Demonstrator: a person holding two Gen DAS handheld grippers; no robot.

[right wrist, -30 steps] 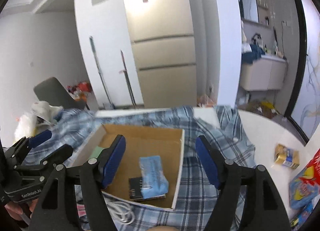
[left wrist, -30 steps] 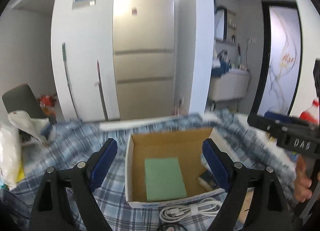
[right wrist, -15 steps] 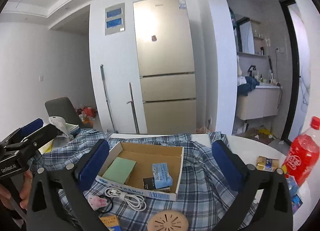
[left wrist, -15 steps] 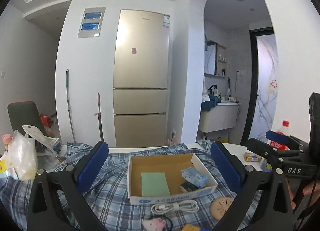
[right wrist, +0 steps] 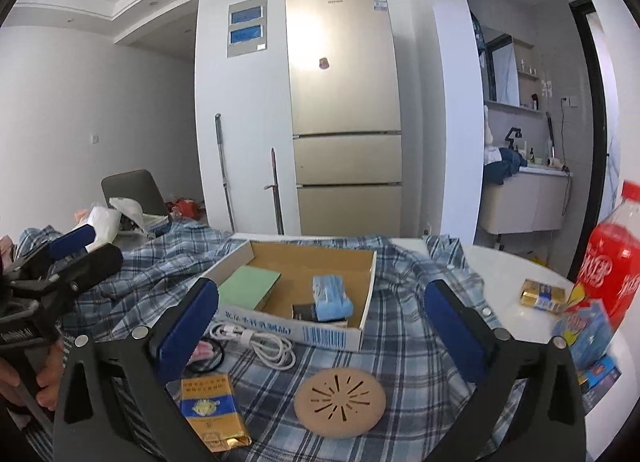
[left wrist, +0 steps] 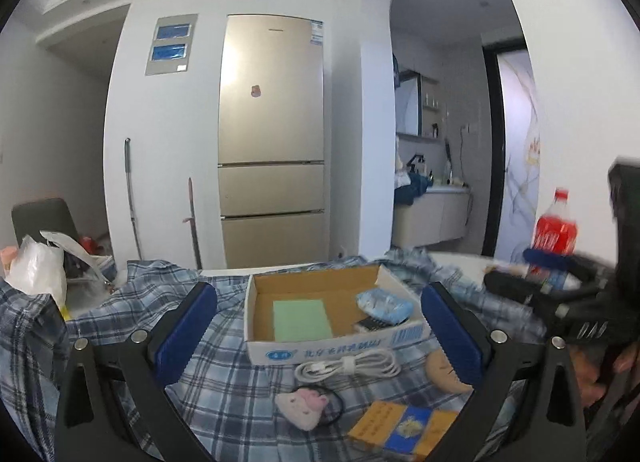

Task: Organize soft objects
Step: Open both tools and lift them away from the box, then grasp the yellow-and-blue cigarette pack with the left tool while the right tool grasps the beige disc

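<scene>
An open cardboard box [left wrist: 328, 346] [right wrist: 296, 332] sits on a blue plaid cloth [left wrist: 224, 378] [right wrist: 404, 326]. Inside lie a green pad [left wrist: 302, 320] [right wrist: 248, 286], a light blue soft pack [left wrist: 384, 304] [right wrist: 331, 298] and a small dark item [right wrist: 304, 311]. In front lie a white cable [left wrist: 348, 367] [right wrist: 256, 342], a pink plush hair tie [left wrist: 302, 407], a tan round pad [right wrist: 340, 402] and an orange-blue packet [left wrist: 404, 428] [right wrist: 210, 410]. My left gripper [left wrist: 318, 334] is open and empty, held back above the cloth. My right gripper [right wrist: 320, 332] is open and empty too.
A red soda bottle [left wrist: 556, 230] [right wrist: 610, 258] stands at the right on the white table [right wrist: 516, 314], with snack packs [right wrist: 542, 296] near it. A white plastic bag [left wrist: 38, 270] and a chair [right wrist: 134, 192] are at the left. A fridge [left wrist: 272, 142] stands behind.
Both grippers have pulled back and up from the box, so the items in front of it came into view. Both jaws stayed open and empty.
</scene>
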